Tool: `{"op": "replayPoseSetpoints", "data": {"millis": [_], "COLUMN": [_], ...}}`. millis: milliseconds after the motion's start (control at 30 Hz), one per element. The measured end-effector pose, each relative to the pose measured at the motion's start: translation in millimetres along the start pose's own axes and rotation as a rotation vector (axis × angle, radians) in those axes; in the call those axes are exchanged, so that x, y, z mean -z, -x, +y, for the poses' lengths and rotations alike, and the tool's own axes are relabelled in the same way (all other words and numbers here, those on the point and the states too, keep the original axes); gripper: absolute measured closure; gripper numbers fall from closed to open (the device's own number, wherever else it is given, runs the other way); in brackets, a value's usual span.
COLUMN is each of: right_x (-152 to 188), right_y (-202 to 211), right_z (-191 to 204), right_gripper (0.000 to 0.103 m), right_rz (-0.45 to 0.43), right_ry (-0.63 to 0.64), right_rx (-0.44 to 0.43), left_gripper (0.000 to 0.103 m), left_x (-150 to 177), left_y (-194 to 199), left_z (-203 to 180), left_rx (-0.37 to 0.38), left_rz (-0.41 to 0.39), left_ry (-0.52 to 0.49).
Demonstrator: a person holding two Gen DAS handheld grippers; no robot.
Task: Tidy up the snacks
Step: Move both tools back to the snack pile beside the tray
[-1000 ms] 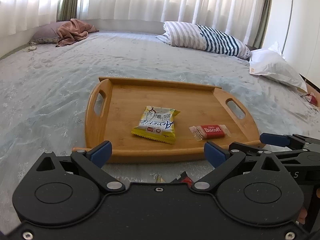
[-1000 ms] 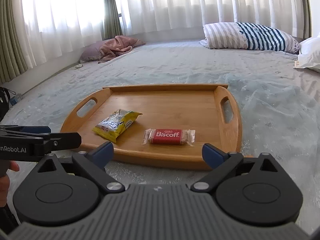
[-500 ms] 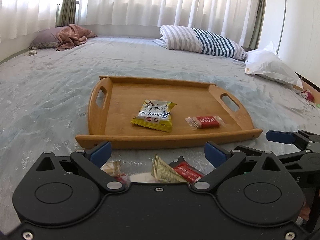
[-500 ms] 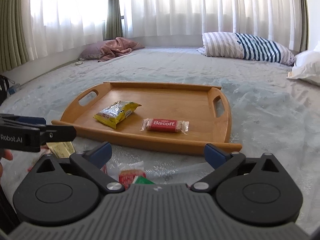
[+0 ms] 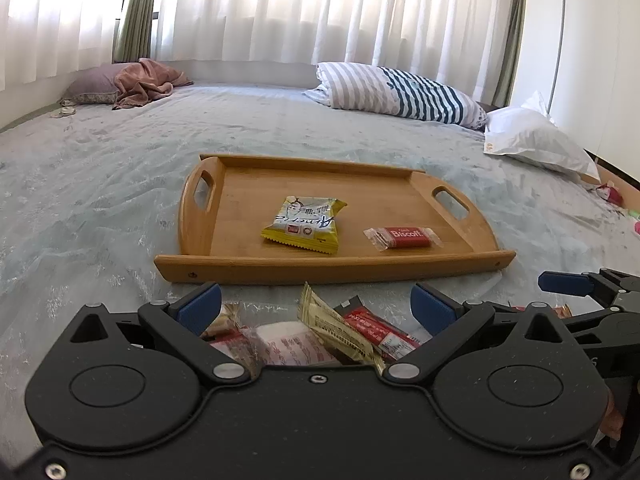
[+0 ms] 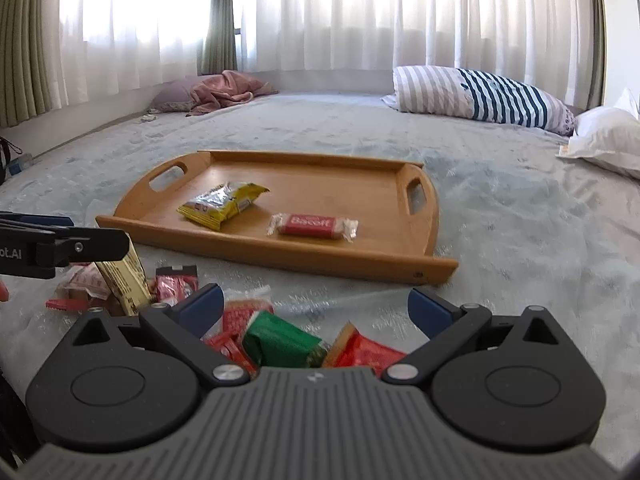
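Observation:
A wooden tray (image 5: 332, 268) (image 6: 280, 250) lies on the bed. On it are a yellow snack packet (image 5: 306, 224) (image 6: 222, 204) and a red Biscoff packet (image 5: 404, 237) (image 6: 312, 225). Loose snacks lie on the bedcover in front of the tray: a tan packet (image 5: 336, 328) (image 6: 122, 280), red packets (image 5: 378, 330) (image 6: 366, 350) and a green packet (image 6: 280, 344). My left gripper (image 5: 316, 306) is open and empty above the left pile. My right gripper (image 6: 314, 306) is open and empty above the green and red packets.
A striped pillow (image 5: 396, 94) (image 6: 476, 94) and a white pillow (image 5: 532, 140) lie at the far right. A pink blanket (image 5: 146, 82) lies at the far left. The light blue bedcover (image 5: 100, 184) spreads around the tray.
Both grippers have drawn back from the tray and tilted. The loose snack pile in front of the tray has come into view under them. Both stay open.

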State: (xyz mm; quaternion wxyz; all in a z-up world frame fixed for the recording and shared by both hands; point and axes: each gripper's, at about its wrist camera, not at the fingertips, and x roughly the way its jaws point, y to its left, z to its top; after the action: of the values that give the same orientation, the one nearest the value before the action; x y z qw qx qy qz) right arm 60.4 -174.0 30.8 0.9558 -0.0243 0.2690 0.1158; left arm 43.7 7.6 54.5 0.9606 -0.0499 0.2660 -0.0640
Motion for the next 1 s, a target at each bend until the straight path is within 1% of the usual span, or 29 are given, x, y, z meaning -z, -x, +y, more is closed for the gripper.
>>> {"op": "replayPoseSetpoints", "data": {"millis": [167,333,400,667,867,1000], "right_x": [7,13,15,19,23,25], "right_y": [0,0,0,3,10,16], "right_z": [-1,-3,-3,-2,-5,-10], "right_gripper": [0.000,0.000,0.000,0.000,0.000,0.000], "right_rz": [0.009,0.015,0.016,-0.004,-0.023,-0.033], "right_ry": [-0.006,-0.005,0.000,0.011,-0.004,-0.017], "right_rx": [0.015,0.028,0.036,0.069,0.114,0.145], "left_gripper": [0.002,0.002,0.002,0.003,0.012,0.021], "left_x": [6,12,14,22,24,23], "left_y": [1,4,3,4,7,7], "left_z": [-4,-7,-8,-7,-6,-7], "left_rx": [0.000,-0.023,-0.028,-0.026,-0.020,-0.015], "left_rz": [0.002,-0.018,-0.014,-0.010,-0.017,-0.022], "left_ry": [-0.015,-0.025,-0.028,-0.037,-0.046,-0.042]}}
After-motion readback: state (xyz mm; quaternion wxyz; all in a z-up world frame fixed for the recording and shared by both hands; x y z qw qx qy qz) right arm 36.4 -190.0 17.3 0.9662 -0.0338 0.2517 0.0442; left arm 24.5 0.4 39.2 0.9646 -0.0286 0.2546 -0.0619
